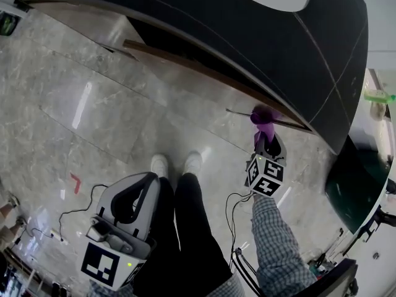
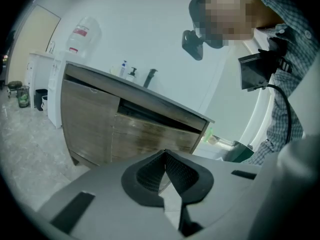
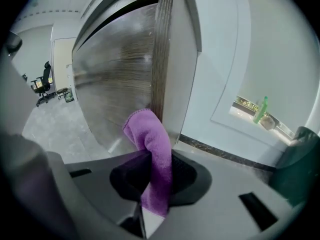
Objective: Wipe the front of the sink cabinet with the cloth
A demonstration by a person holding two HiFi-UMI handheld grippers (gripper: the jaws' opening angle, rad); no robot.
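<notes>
Cloth (image 3: 149, 144) is clamped in the right claw (image 3: 155, 166) by the cabinet front (image 3: 115, 74), left claw (image 2: 165, 156) closed empty, so it could get yanked loose on that corner edge.

Glossy grey marble floor (image 1: 93, 98) mirrors a streak of ceiling light and carries a small red mark (image 1: 75, 181). The wall (image 2: 165, 39) is plain white. A water dispenser (image 2: 80, 34) stands against it. An office chair (image 3: 42, 81) sits far off. A green bottle (image 3: 260, 109) stands on a bright ledge (image 3: 287, 129).
</notes>
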